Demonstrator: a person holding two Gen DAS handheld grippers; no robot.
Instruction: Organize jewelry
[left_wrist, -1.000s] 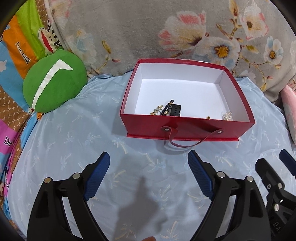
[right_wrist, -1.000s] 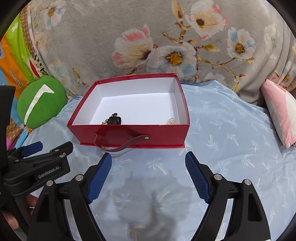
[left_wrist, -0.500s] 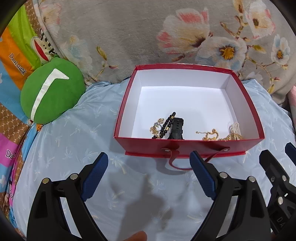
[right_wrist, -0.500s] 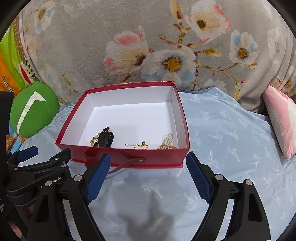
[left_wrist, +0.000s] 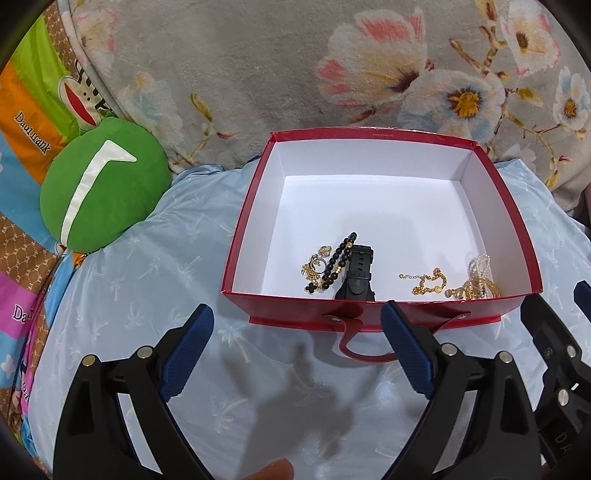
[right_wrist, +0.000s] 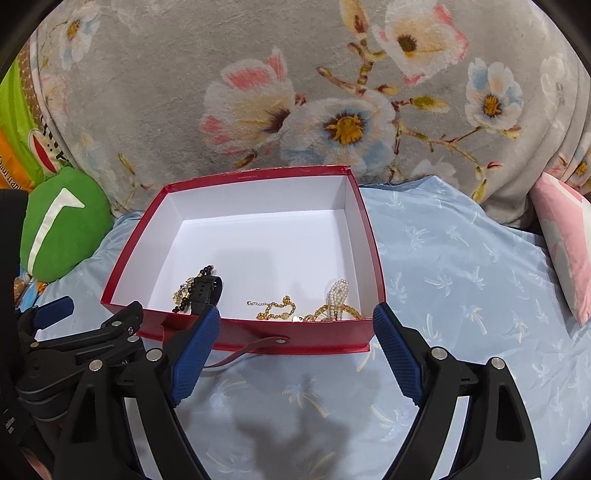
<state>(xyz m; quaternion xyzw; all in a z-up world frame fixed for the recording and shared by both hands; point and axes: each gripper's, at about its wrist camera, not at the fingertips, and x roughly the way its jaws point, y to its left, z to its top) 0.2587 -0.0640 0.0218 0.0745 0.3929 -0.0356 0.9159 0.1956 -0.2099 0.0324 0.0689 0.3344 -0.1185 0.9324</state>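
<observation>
The red box (left_wrist: 384, 302) sits open-topped on the blue sheet (left_wrist: 147, 280), just ahead of both tongs, its near wall crossing the view side to side. Past its far rim a flowered blanket (left_wrist: 258, 66) rises close behind. A green cushion (left_wrist: 99, 195) lies off to the left.

The jewelry is bunched along the box's near wall, the far half of the white floor bare. A black watch (left_wrist: 356, 275) lies with its strap running away from the tongs, a black bead bracelet (left_wrist: 338, 264) slanting just beside it on its left. A gold chain (left_wrist: 424, 282) stretches crosswise to the right, next to pearls (right_wrist: 337, 295) in the near right corner.

The left tongs (left_wrist: 295, 350) are spread wide and grip nothing, their tips short of the box. The right tongs (right_wrist: 295, 350) gape equally wide, unladen, tips level with the near wall.
</observation>
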